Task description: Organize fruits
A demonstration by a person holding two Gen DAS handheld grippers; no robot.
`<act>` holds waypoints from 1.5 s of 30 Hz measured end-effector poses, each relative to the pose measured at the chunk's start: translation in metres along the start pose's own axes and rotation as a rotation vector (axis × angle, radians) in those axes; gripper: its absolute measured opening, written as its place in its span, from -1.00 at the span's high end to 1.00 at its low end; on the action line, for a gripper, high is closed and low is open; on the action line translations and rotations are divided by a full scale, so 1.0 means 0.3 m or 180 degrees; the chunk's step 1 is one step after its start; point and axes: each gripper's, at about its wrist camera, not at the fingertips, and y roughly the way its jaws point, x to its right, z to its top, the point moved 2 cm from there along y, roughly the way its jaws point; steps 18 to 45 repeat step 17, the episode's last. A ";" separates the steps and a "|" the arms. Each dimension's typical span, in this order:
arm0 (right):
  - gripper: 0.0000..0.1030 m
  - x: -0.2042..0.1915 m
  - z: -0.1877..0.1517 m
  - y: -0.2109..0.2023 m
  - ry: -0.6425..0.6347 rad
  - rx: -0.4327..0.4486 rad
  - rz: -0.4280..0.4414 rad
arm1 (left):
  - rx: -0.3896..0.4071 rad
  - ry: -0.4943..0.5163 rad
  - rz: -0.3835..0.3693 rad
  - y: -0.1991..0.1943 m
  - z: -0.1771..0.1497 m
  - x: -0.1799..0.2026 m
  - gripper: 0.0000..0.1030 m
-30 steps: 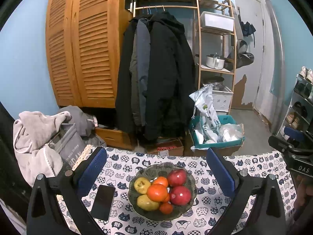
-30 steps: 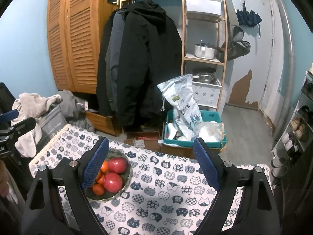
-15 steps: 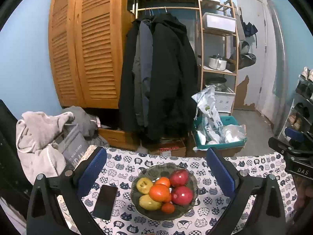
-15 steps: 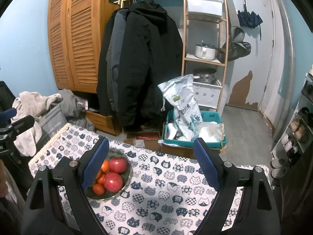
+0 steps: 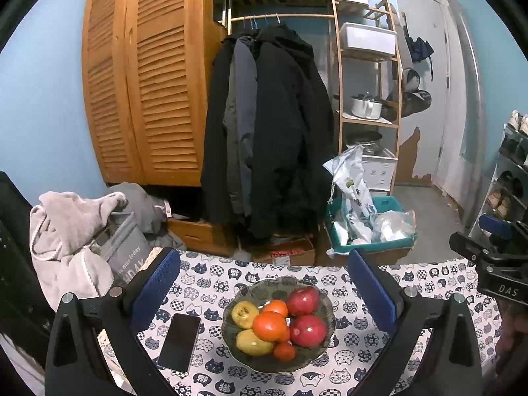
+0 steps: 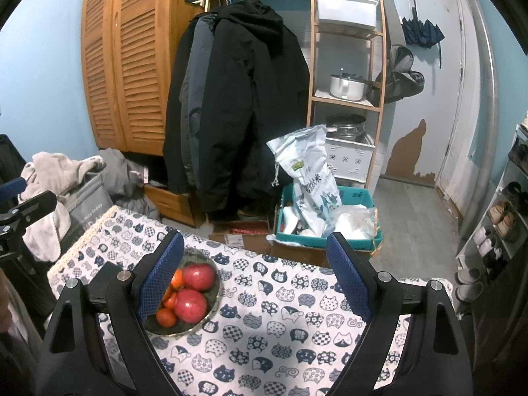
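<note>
A dark glass bowl sits on the cat-print tablecloth and holds two red apples, orange persimmons, small tangerines and two yellow-green fruits. My left gripper is open and empty, above and behind the bowl. My right gripper is open and empty, to the right of the bowl, its left finger hiding part of it. The apples show in the right wrist view. The right gripper's body shows at the left view's right edge.
A black phone lies left of the bowl. Beyond the table's far edge are hanging coats, a wooden wardrobe, a teal bin with bags, a shelf rack and a pile of clothes.
Both grippers have risen and tilted up slightly; the bowl sits lower in the left view. Jaws stay open. Nothing on the table has moved.
</note>
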 end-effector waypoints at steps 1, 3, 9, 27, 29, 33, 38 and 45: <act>-0.68 0.000 0.000 0.000 -0.0001 0.0000 0.0001 | 0.0006 0.0003 0.0003 0.000 0.000 0.001 -0.99; -0.68 0.000 0.000 0.000 0.0000 0.0003 -0.0001 | 0.0000 0.0004 -0.0010 0.002 0.000 0.000 -0.99; -0.68 0.000 0.000 -0.001 -0.0001 -0.0001 -0.0001 | -0.0014 -0.0030 -0.0040 -0.001 0.005 0.002 -0.99; -0.68 0.000 -0.002 0.002 -0.0004 0.0005 0.0000 | -0.0010 -0.0034 -0.0057 -0.004 0.013 0.005 -0.99; -0.68 0.000 -0.002 0.002 -0.0004 0.0005 0.0000 | -0.0010 -0.0034 -0.0057 -0.004 0.013 0.005 -0.99; -0.68 0.000 -0.002 0.002 -0.0004 0.0005 0.0000 | -0.0010 -0.0034 -0.0057 -0.004 0.013 0.005 -0.99; -0.68 0.000 -0.002 0.002 -0.0004 0.0005 0.0000 | -0.0010 -0.0034 -0.0057 -0.004 0.013 0.005 -0.99; -0.68 0.000 -0.002 0.002 -0.0004 0.0005 0.0000 | -0.0010 -0.0034 -0.0057 -0.004 0.013 0.005 -0.99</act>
